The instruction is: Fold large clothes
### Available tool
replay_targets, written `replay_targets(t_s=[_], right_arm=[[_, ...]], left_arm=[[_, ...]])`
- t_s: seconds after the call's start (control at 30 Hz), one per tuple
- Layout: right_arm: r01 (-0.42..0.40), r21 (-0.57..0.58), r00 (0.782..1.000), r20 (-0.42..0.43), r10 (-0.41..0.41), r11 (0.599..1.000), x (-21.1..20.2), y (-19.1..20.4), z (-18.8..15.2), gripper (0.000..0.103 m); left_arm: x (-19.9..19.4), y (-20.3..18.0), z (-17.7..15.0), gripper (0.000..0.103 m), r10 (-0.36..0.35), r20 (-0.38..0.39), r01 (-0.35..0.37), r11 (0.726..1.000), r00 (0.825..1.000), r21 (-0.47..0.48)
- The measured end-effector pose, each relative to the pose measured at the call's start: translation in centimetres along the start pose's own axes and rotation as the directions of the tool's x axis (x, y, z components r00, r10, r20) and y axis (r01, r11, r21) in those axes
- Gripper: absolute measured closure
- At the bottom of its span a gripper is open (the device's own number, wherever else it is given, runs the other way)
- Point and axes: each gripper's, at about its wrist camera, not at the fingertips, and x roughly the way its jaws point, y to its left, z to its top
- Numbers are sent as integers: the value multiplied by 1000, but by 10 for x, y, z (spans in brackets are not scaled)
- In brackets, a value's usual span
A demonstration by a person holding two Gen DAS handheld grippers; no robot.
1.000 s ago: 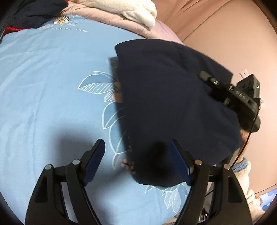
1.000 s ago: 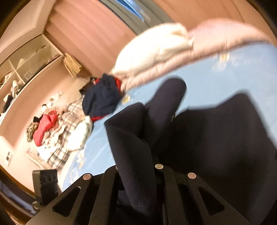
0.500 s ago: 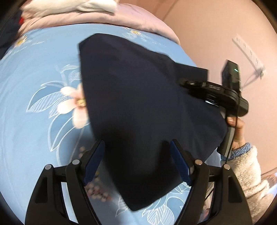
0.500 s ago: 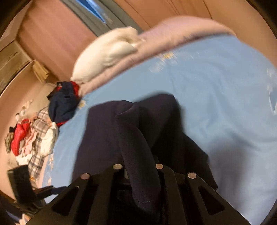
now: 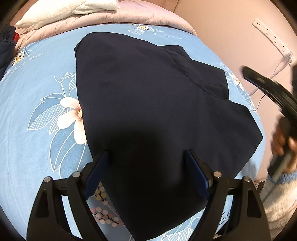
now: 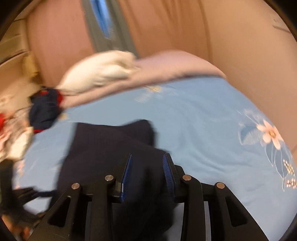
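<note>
- Left gripper (image 5: 146, 168) at 6 o'clock of the left wrist view, held over the near end of the navy garment (image 5: 148, 103); jaws wide apart and just opened a little further, blue pads clear of the cloth, nothing gripped.
- Right gripper (image 6: 147, 172) at 6 o'clock of the right wrist view; jaws just opened partway, dark fabric lying in the gap between the blue pads, pads no longer pressing it.
- Navy garment spread flat on the light-blue flowered bedsheet (image 5: 37, 129), filling the middle of the left view from 6 o'clock toward 12 o'clock, a folded flap at about 2 o'clock.
- At 3 o'clock in the left view, blurred: the right gripper's body in a hand (image 5: 284, 142) with a fuzzy pale sleeve.
- Farther off, at 12 o'clock: pink quilt (image 5: 144, 16) with a white blanket (image 5: 74, 9) on top.
- At 9 o'clock of the right view: a blurred heap of other clothes (image 6: 44, 109).
</note>
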Motion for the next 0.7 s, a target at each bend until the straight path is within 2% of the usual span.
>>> replay_targets(t_s=[0.1,0.2,0.27,0.43,0.5,0.6,0.7], right_arm=[[-85,-98,996,-9,85,991,-19,29,-14,68],[-123,-180,990,-88,108,976,-14,50,-37,68],[-106,-207,987,-142,77,973,-1,57,-51,68],[-62,-178,974,-226,21,982,24,48,-75,74],[-77,-136,972,-230,44,988,30,40,-80,79],[-102,-76,973,-216,84,992,35,30,-89,79],[-120,-40,976,-186,111,992,28,30,-95,79]], left_arm=[[1,-2,0,18,4,2,-4,1000,1000,-1],[1,-9,-2,18,8,0,-8,1000,1000,2],[1,-7,-3,18,2,-5,-2,1000,1000,2],[9,-5,-2,16,7,-17,-6,1000,1000,6],[13,-3,-1,14,10,-22,-10,1000,1000,6],[17,1,1,12,11,-26,-11,1000,1000,-1],[11,9,4,15,-4,-34,3,999,999,-32]])
